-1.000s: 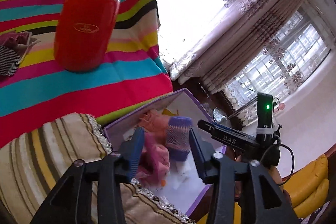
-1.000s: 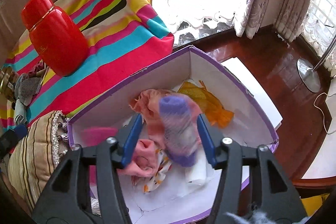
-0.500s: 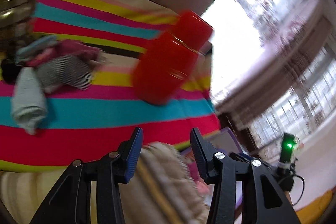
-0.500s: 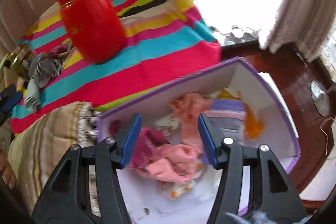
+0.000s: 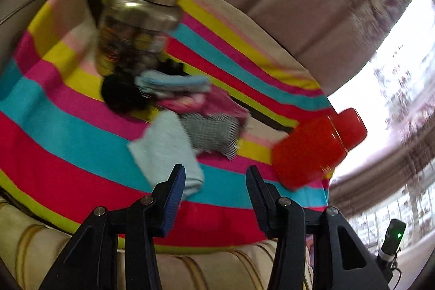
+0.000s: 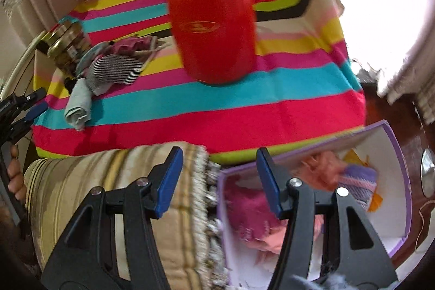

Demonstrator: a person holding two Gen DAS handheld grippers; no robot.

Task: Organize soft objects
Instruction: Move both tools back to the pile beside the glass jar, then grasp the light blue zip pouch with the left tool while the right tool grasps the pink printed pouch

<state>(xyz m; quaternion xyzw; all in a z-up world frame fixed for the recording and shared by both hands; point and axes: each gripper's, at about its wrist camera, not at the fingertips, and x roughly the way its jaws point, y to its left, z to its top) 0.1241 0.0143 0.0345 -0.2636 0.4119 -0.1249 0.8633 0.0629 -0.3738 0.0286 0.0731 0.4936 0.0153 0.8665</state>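
Observation:
A pile of small soft cloths lies on the striped tablecloth (image 5: 68, 127): a rolled pale blue cloth (image 5: 168, 148), a grey checked one (image 5: 214, 132), pink ones (image 5: 195, 101) and a black one (image 5: 119, 94). My left gripper (image 5: 216, 181) is open and empty, just short of the pale blue cloth. The pile also shows in the right wrist view (image 6: 108, 69). My right gripper (image 6: 218, 167) is open and empty above the edge of a purple-rimmed box (image 6: 397, 154) that holds pink (image 6: 252, 211), peach (image 6: 323, 167), purple knit (image 6: 359, 178) and orange cloths.
A red flask (image 6: 212, 26) stands mid-table, also in the left wrist view (image 5: 315, 146). A glass jar with metal lid (image 5: 136, 26) stands behind the pile. A striped beige cushion (image 6: 122, 195) with fringe lies at the table's near edge beside the box. Curtains hang behind.
Both grippers have swung left, away from the box toward the cloth pile. The purple knit cloth left the right gripper and lies in the box. The left gripper now faces the pile.

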